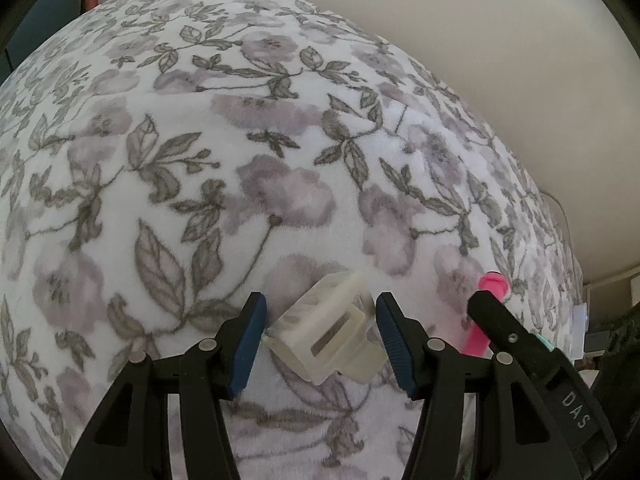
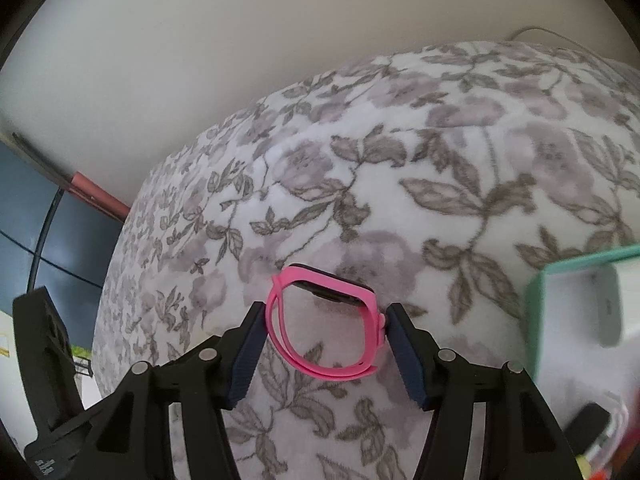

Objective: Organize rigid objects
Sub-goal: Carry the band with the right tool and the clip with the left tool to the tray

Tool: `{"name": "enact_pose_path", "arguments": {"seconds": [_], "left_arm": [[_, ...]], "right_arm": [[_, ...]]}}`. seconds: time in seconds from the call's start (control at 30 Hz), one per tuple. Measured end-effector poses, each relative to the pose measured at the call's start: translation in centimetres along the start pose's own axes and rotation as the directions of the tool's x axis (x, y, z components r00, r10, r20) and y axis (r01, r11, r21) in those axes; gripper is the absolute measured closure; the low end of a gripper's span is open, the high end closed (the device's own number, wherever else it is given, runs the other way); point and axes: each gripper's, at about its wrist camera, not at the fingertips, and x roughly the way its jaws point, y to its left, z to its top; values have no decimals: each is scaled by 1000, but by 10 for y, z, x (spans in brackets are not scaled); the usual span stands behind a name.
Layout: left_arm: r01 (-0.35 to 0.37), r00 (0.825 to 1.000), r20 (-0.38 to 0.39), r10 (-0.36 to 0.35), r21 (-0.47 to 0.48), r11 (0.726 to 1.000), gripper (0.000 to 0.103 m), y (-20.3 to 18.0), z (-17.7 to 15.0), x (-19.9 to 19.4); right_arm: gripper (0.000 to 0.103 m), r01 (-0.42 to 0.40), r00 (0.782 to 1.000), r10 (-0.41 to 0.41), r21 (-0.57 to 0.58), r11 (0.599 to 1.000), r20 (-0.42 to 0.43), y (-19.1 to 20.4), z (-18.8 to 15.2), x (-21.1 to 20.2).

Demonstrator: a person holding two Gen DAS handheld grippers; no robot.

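Observation:
A whitish, translucent plastic piece (image 1: 326, 330) lies on the flowered blanket (image 1: 240, 160). My left gripper (image 1: 320, 340) points down at it, both blue pads touching its sides, shut on it. A pink wristband (image 2: 320, 324) with a dark module rests on the same blanket (image 2: 440, 180). My right gripper (image 2: 326, 336) straddles it, one pad against the loop's left side and the other against its clasp, shut on it. In the left wrist view, a black finger (image 1: 496, 316) of the right gripper shows at the right with the pink wristband (image 1: 494, 283) behind it.
A teal open box (image 2: 576, 300) with a white inside stands at the right, close to the right gripper. A pale wall (image 1: 480, 60) runs behind the bed. Dark blue furniture (image 2: 36, 208) and a red-brown bar (image 2: 100, 196) sit past the bed's left edge.

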Motion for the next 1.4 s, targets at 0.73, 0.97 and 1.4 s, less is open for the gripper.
{"name": "enact_pose_path", "arguments": {"seconds": [0.73, 0.97, 1.4], "left_arm": [[20, 997, 67, -25, 70, 997, 48, -23, -31, -43], [-82, 996, 59, 74, 146, 986, 23, -47, -21, -16], [-160, 987, 30, 157, 181, 970, 46, -59, -21, 6]], "right_arm": [[40, 33, 988, -56, 150, 988, 147, -47, -47, -146], [40, 18, 985, -45, 159, 987, 168, -52, -43, -154], [40, 36, 979, -78, 212, 977, 191, -75, -46, -170]]}}
